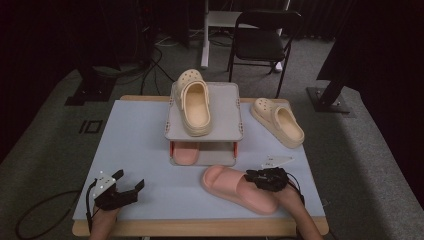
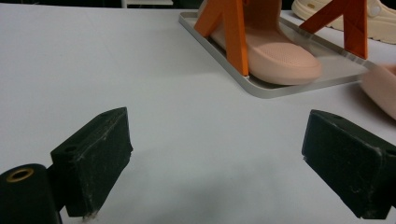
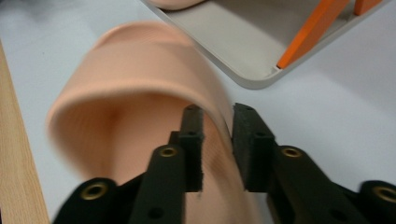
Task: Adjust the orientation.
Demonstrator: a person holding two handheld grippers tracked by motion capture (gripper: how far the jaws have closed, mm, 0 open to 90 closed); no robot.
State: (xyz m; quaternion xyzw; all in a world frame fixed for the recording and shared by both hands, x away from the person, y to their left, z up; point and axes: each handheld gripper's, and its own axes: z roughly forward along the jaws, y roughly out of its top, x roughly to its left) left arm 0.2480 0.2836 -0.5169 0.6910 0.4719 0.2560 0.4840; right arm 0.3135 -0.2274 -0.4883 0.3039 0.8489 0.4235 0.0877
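A pink slide (image 1: 235,187) lies on the blue-grey mat near the front, toe toward the rack. My right gripper (image 1: 270,179) is at its heel end. In the right gripper view the jaws (image 3: 218,119) are shut on the side edge of the slide's strap (image 3: 140,70). A second pink slide (image 1: 184,152) sits on the lower shelf of the grey two-tier rack (image 1: 225,107), between orange posts (image 2: 236,35). A cream clog (image 1: 194,102) rests on the top shelf. My left gripper (image 1: 130,179) stands open at the front left, with only bare mat between its pads (image 2: 215,140).
Another cream clog (image 1: 278,121) lies on the mat right of the rack. The table's wooden front edge (image 1: 200,227) is just below the grippers. A black folding chair (image 1: 262,42) and stand legs are on the floor beyond the table.
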